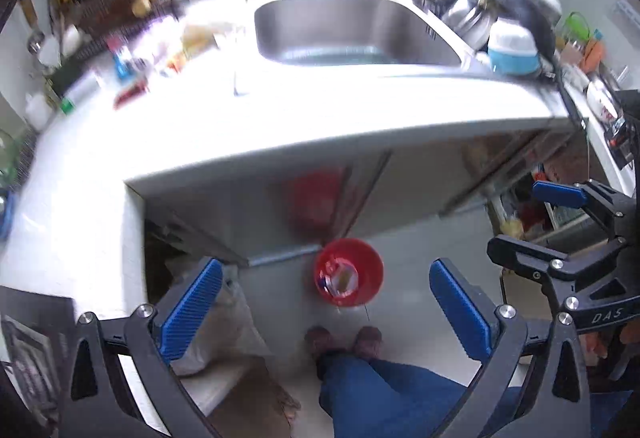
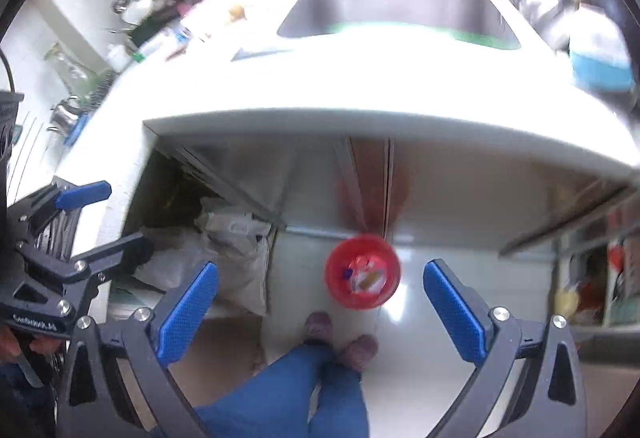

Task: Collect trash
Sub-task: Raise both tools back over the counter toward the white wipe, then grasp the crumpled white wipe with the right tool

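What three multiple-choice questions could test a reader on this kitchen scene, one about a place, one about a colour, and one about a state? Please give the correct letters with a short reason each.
1. Where does the bin stand?
A. in the sink
B. on the floor before the cabinet
C. on the counter

2. What colour is the bin?
A. red
B. green
C. white

3. How is the left gripper?
A. shut on a wrapper
B. shut on nothing
C. open and empty

Answers:
1 B: both wrist views show it on the pale floor, below the counter edge and near the person's shoes.
2 A: its wall is red, with wrappers inside.
3 C: its blue fingers stand wide apart with nothing between them; the right gripper looks the same.
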A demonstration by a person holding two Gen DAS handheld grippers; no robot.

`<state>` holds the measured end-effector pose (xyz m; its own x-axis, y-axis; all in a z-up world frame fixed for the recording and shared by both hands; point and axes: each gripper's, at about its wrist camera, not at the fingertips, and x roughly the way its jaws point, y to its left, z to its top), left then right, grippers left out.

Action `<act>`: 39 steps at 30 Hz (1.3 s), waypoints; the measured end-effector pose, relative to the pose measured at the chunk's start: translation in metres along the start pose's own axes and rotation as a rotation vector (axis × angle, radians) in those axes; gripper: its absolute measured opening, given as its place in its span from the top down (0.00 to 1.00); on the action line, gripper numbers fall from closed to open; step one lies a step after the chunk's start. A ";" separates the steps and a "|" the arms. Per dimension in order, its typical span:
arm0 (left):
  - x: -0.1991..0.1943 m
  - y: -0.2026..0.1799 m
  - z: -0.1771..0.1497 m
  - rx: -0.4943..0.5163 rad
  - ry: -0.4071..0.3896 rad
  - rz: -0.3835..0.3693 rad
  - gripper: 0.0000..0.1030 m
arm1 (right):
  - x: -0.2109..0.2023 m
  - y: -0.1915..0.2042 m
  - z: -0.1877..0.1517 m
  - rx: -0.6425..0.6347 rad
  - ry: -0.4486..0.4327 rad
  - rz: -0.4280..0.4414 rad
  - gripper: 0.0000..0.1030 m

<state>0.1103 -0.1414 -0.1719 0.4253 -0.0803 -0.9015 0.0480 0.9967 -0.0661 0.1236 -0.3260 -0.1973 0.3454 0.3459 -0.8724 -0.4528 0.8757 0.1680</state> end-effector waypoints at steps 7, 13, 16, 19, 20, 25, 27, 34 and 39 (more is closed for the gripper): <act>-0.056 0.017 0.018 -0.040 -0.103 0.064 0.00 | -0.042 0.013 0.027 -0.065 -0.086 0.018 0.01; -0.076 0.049 0.039 -0.094 -0.144 0.102 0.00 | -0.053 0.027 0.062 -0.119 -0.121 0.058 0.00; -0.077 0.070 0.056 -0.109 -0.159 0.118 0.00 | -0.047 0.039 0.083 -0.160 -0.140 0.069 0.00; -0.079 0.092 0.078 -0.128 -0.187 0.120 0.00 | -0.037 0.052 0.111 -0.183 -0.147 0.087 0.00; -0.076 0.102 0.088 -0.135 -0.191 0.116 0.00 | -0.032 0.057 0.120 -0.187 -0.147 0.096 0.00; -0.060 0.150 0.133 -0.144 -0.198 0.108 0.00 | 0.001 0.080 0.180 -0.216 -0.137 0.131 0.01; -0.051 0.173 0.153 -0.154 -0.186 0.101 0.00 | 0.013 0.090 0.205 -0.225 -0.131 0.134 0.01; -0.012 0.237 0.210 -0.153 -0.133 0.098 0.00 | 0.057 0.110 0.282 -0.215 -0.101 0.131 0.01; 0.021 0.264 0.238 -0.161 -0.091 0.084 0.00 | 0.097 0.111 0.323 -0.201 -0.035 0.127 0.01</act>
<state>0.3473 0.1166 -0.1063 0.5017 0.0090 -0.8650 -0.1324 0.9890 -0.0666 0.3722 -0.0866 -0.1156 0.3019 0.4640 -0.8328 -0.6477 0.7408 0.1780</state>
